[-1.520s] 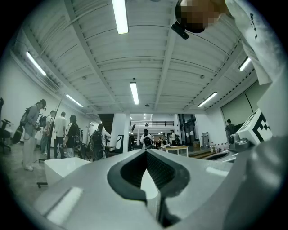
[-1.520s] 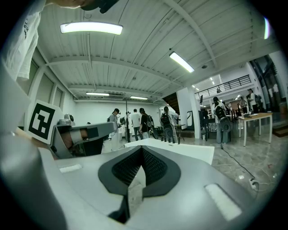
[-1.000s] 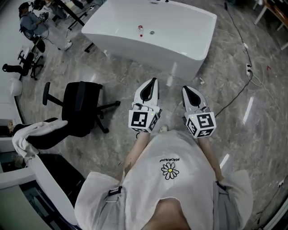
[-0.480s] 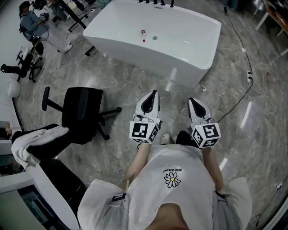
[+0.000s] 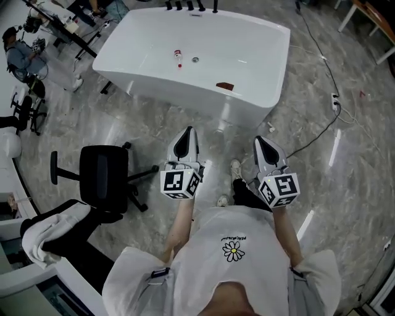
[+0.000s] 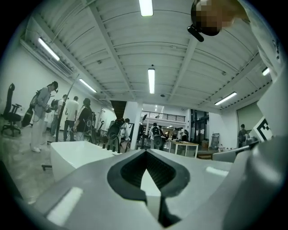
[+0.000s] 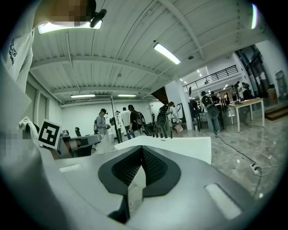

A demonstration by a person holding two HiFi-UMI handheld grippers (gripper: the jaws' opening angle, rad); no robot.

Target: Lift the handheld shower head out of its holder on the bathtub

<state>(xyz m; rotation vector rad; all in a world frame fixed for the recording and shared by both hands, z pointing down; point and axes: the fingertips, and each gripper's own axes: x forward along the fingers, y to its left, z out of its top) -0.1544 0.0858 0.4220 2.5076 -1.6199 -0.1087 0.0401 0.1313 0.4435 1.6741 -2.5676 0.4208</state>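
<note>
The white bathtub [image 5: 185, 94] stands on the marble floor a step or two ahead of me. A row of dark tap fittings [image 5: 188, 6] sits on its far rim; which of them is the handheld shower head I cannot tell at this distance. My left gripper [image 5: 187, 133] and right gripper [image 5: 260, 142] are held side by side at waist height, short of the tub, both shut with nothing in them. The left gripper view has the tub [image 6: 74, 155] beyond the closed jaws; the right gripper view has the tub [image 7: 182, 146] and the fittings [image 7: 163, 133].
Inside the tub lie a small red-and-white bottle [image 5: 178, 57] and a brown item [image 5: 225, 86]. A black office chair [image 5: 103, 176] stands at my left. A cable [image 5: 324, 123] and power strip [image 5: 335, 97] lie on the floor at right. People stand at back left.
I have stepped closer, and the tub now sits further left in the head view, showing more of its inside. Both grippers stay shut and level.
</note>
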